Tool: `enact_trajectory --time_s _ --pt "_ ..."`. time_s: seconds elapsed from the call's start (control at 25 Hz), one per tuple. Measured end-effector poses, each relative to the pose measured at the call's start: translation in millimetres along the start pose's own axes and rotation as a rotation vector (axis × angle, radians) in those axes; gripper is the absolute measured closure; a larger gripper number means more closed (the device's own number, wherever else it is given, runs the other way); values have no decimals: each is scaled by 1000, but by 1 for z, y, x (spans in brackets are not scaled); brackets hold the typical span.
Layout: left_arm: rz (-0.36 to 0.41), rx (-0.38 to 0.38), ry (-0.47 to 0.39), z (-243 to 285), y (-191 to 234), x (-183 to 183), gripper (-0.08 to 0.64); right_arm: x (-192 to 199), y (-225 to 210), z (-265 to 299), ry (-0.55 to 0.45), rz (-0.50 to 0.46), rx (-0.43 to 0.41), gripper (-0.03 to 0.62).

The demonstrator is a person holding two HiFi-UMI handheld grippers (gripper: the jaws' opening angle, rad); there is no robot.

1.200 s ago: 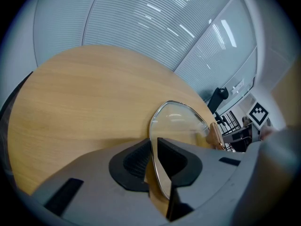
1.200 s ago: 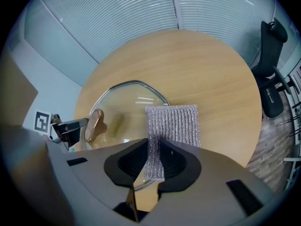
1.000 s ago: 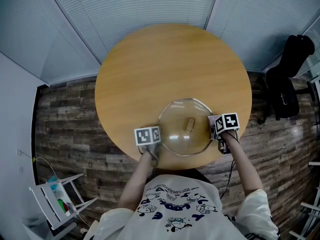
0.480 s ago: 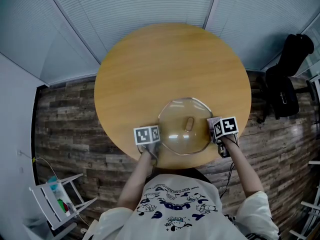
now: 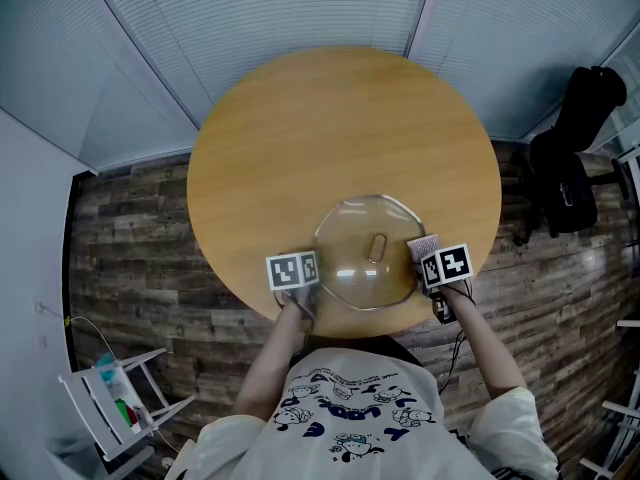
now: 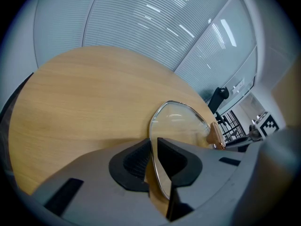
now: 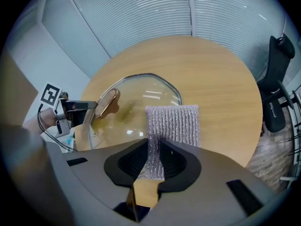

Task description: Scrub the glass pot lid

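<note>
Here the right gripper (image 5: 430,258) has drawn back toward the person over the last second, carrying the pad (image 5: 424,245) down along the right edge of the lid (image 5: 368,268). The lid itself has slid a little to the left. This reads as one stroke of the scrub under way, with the rim the part being worked and most of the glass probably still to cover.

Nearest the person, both forearms reach forward from the body, elbows in, one on each side of the lid. The left gripper (image 5: 312,284) stands at the lid's near-left rim. Its fingers (image 6: 136,161) are clenched on the rim's thin edge and steady the lid. The right gripper's fingers (image 7: 176,157) are clenched on the lower end of the ribbed silver pad, whose free end lies over the glass by the right rim.

Beyond the grippers, the lid rests near the near edge of the round wooden surface (image 5: 330,138), knob (image 5: 377,246) up. Whether its held side is raised cannot be told. The rest of the surface carries nothing else. Farther off stand the blinds (image 5: 270,18) and, at right, a black chair (image 5: 575,168).
</note>
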State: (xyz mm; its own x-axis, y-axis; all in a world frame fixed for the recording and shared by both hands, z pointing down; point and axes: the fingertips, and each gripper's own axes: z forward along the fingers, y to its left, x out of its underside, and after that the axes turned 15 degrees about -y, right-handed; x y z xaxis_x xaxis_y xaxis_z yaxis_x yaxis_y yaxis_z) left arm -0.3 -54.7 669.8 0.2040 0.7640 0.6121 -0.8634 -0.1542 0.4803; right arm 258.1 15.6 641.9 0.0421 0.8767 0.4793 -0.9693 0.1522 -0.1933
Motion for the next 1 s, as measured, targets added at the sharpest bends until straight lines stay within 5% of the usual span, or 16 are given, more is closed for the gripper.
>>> enact_trajectory --time_s 1.0 --pt "-8 -4 -2 0 0 0 503 20 67 -3 39 -96 -141 517"
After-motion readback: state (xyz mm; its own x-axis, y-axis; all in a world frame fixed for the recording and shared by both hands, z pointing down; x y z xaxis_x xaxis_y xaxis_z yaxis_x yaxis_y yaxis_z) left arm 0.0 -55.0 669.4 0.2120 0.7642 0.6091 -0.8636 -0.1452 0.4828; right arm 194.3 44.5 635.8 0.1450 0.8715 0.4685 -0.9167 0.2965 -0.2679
